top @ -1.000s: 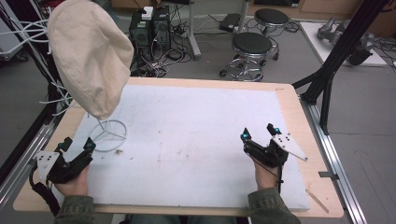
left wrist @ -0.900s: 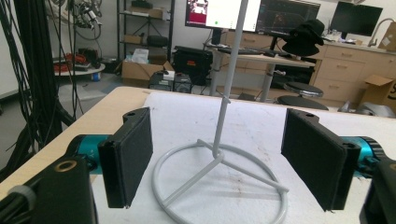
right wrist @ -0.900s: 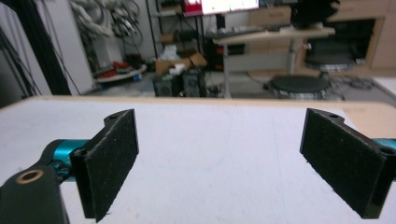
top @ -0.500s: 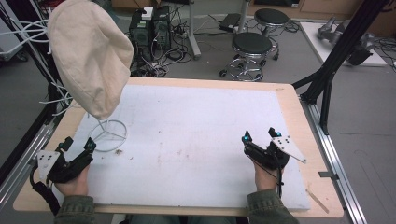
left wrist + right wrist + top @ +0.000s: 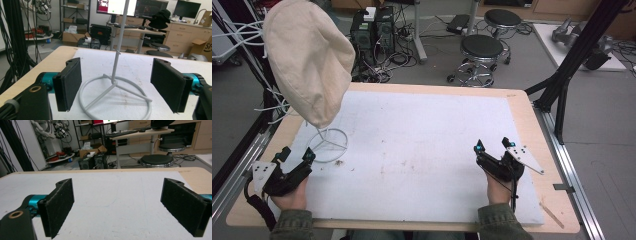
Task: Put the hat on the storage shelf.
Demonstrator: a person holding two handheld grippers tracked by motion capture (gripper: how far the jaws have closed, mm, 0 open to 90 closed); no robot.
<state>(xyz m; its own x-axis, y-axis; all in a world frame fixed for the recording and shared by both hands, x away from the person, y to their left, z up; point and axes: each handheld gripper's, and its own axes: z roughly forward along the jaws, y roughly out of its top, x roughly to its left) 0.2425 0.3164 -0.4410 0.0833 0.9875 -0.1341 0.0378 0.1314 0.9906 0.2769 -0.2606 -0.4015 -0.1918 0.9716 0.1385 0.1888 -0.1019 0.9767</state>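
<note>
A cream cloth hat (image 5: 309, 60) hangs on top of a white wire stand (image 5: 330, 145) at the table's left. My left gripper (image 5: 296, 156) rests near the front left, open, just short of the stand's ring base (image 5: 115, 96), which lies between and beyond its jaws; the stand's pole (image 5: 119, 40) rises straight ahead. My right gripper (image 5: 492, 146) sits at the front right, open, with nothing between its pads (image 5: 60, 205) but bare white mat (image 5: 117, 202).
The white mat (image 5: 422, 150) covers a wooden table (image 5: 532, 125). Black frame struts (image 5: 572, 60) stand off the right edge, cables and a rack at the left (image 5: 242, 65). Stools (image 5: 482, 50) and computer boxes (image 5: 372, 30) are on the floor beyond.
The right gripper has drifted slightly toward the front edge; the left gripper and the hat stand are unmoved.
</note>
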